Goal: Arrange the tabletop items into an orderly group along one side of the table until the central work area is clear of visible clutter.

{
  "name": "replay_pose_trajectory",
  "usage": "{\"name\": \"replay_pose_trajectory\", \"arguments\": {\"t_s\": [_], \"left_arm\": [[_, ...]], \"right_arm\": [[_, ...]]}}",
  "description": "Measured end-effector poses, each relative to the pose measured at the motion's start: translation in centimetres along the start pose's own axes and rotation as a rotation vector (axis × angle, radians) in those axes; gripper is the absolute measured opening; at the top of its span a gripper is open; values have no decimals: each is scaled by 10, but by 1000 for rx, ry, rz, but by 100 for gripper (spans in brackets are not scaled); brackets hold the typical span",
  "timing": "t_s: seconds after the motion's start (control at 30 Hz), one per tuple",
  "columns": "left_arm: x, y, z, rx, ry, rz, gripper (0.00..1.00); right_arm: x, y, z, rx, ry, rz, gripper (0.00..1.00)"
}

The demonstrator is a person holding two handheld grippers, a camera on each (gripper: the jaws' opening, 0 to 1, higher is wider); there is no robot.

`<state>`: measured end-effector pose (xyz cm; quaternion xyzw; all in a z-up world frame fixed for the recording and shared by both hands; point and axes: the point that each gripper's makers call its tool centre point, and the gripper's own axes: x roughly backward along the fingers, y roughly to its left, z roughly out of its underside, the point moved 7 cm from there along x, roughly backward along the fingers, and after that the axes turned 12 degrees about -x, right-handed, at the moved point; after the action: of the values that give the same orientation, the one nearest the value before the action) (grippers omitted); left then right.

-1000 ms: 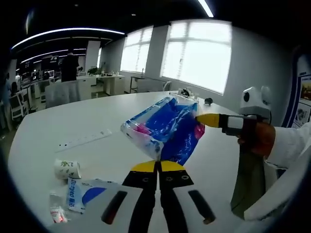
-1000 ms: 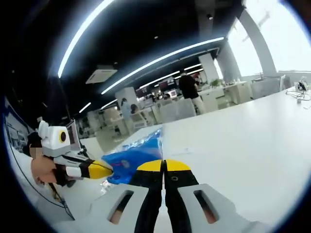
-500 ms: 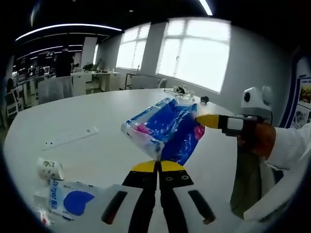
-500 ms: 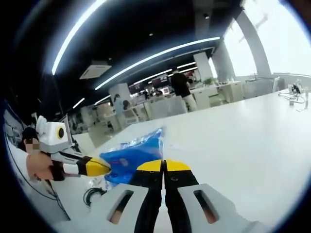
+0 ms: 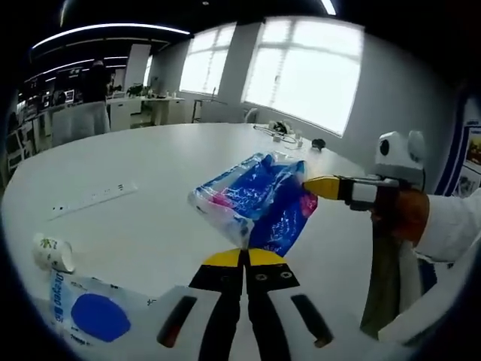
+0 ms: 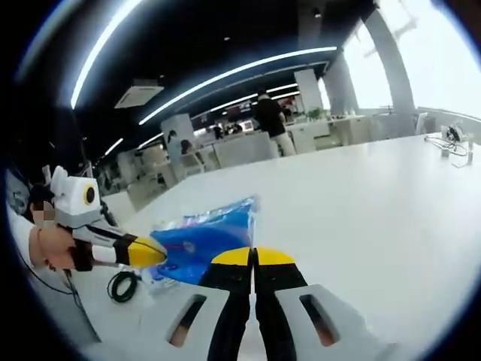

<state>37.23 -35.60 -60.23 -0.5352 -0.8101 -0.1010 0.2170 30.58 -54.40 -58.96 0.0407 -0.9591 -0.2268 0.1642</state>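
Left gripper view
- Left claw point(image 5: 244, 258): we see its yellow tips pressed together on the near edge of the blue plastic bag point(image 5: 255, 199), pinching it.
- Blue plastic bag: held up above the white desk point(image 5: 165, 173), stretched between the two claws.
- Right claw point(image 5: 310, 185): we see it come in from the right, yellow tip clamped on the bag's far right corner, a hand point(image 5: 409, 214) behind it.
- Near left on the desk: a paper cup point(image 5: 51, 252) on its side, a blue-and-white packet point(image 5: 86, 312) just beside it.
- Further left: a white power strip point(image 5: 94, 199) lying flat.
- Far side: small items by the window, too small for us to name.

Right gripper view
- Right claw point(image 6: 254, 256): tips closed, touching the bag's point(image 6: 203, 241) near edge.
- Left claw point(image 6: 154, 252): enters from the left, nipping the bag's left corner.
- Black cable point(image 6: 120, 286): coiled below the left claw.
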Motion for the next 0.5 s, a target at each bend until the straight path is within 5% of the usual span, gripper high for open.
{"name": "replay_pose_trajectory", "arguments": {"t_s": [0.5], "left_arm": [[-41, 5, 28, 72, 82, -7, 0]], "right_arm": [[-24, -38, 32, -29, 78, 33, 0]]}}
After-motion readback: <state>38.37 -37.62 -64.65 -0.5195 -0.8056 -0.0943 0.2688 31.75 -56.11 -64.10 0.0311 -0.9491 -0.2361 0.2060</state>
